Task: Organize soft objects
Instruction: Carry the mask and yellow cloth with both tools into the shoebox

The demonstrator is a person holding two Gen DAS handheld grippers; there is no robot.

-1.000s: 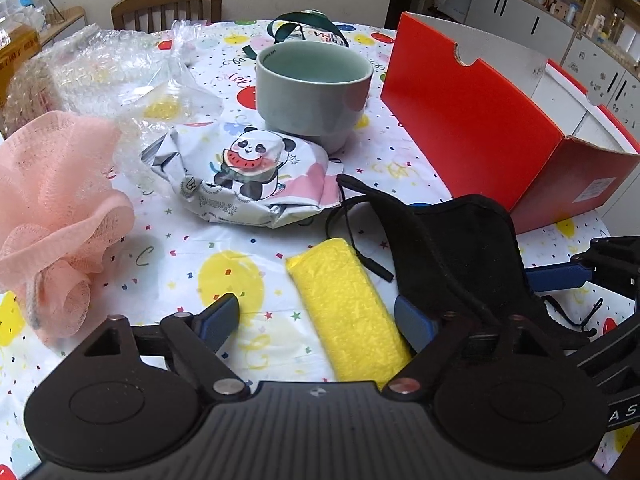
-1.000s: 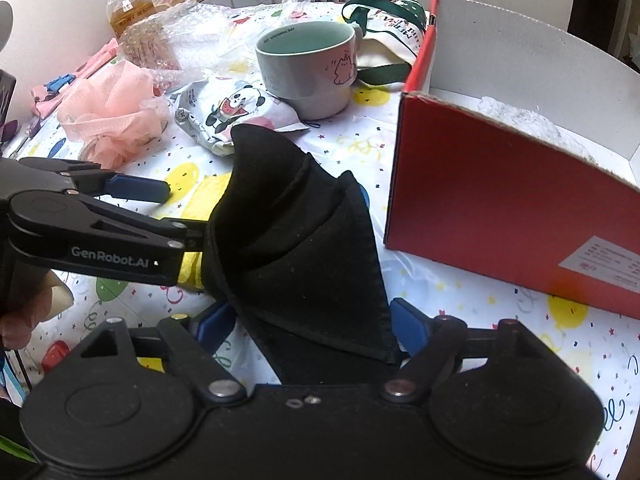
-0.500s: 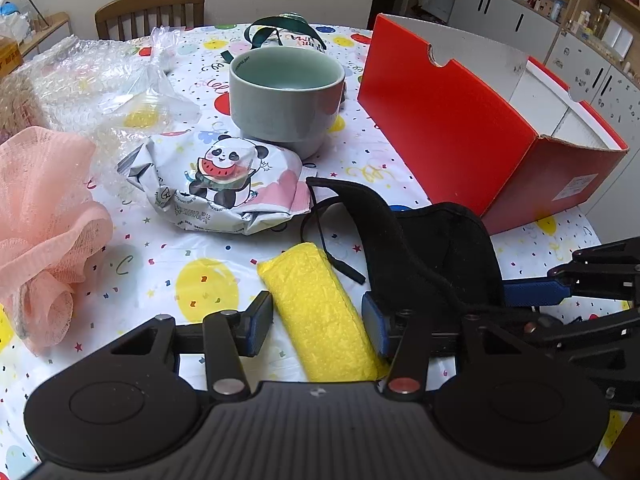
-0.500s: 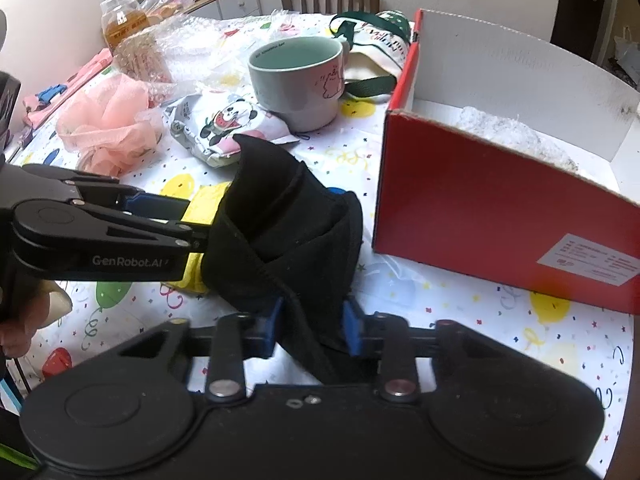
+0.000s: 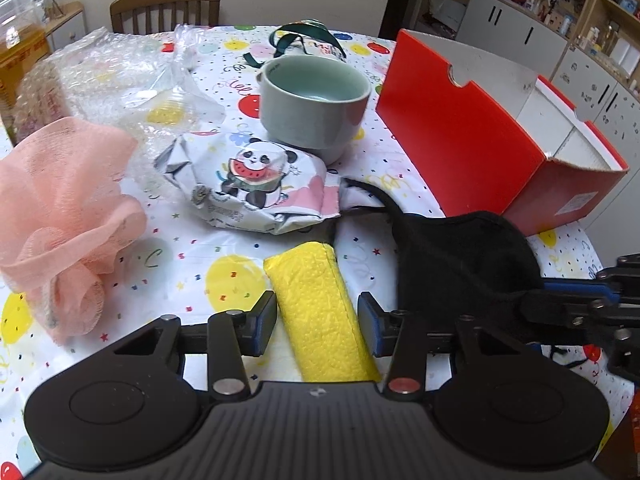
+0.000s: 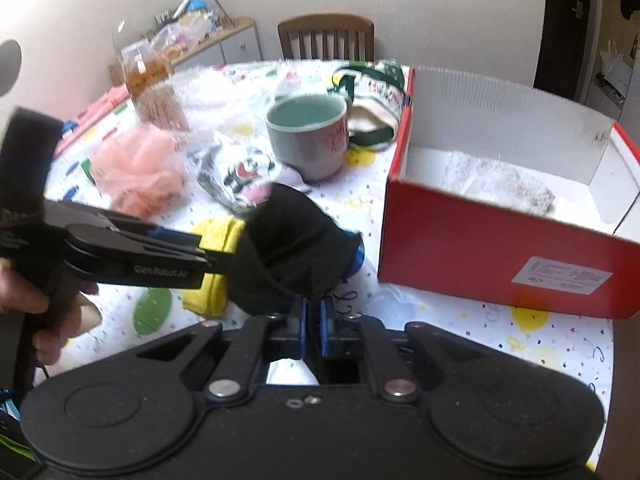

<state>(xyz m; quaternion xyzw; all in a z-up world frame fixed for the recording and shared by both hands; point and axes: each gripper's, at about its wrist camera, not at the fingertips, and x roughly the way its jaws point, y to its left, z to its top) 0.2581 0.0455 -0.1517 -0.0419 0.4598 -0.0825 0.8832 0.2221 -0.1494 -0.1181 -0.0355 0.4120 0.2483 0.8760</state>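
Observation:
A folded yellow cloth [image 5: 316, 300] lies on the confetti tablecloth between the jaws of my left gripper [image 5: 316, 320]. Those jaws are closing, and the pads touch both of its long sides. My right gripper [image 6: 312, 320] is shut on the lower edge of a black face mask [image 6: 296, 236], which hangs bunched just above the table. In the left wrist view the mask [image 5: 460, 256] sits right of the cloth, pinched by the right gripper [image 5: 524, 300]. The open red box [image 6: 500, 252] stands to the right with a white fluffy item [image 6: 500, 176] inside.
A pink mesh pouf [image 5: 60, 200] lies at the left, with a panda-print pouch [image 5: 248, 184] and a grey-green mug [image 5: 312, 96] behind the cloth. Bubble wrap [image 5: 112, 76] and a green-strapped bag [image 5: 308, 40] fill the back. A hand [image 6: 36, 304] holds the left gripper.
Both grippers' jaws have closed, the left around the yellow cloth and the right onto the black mask. The right gripper has risen a little with the mask.

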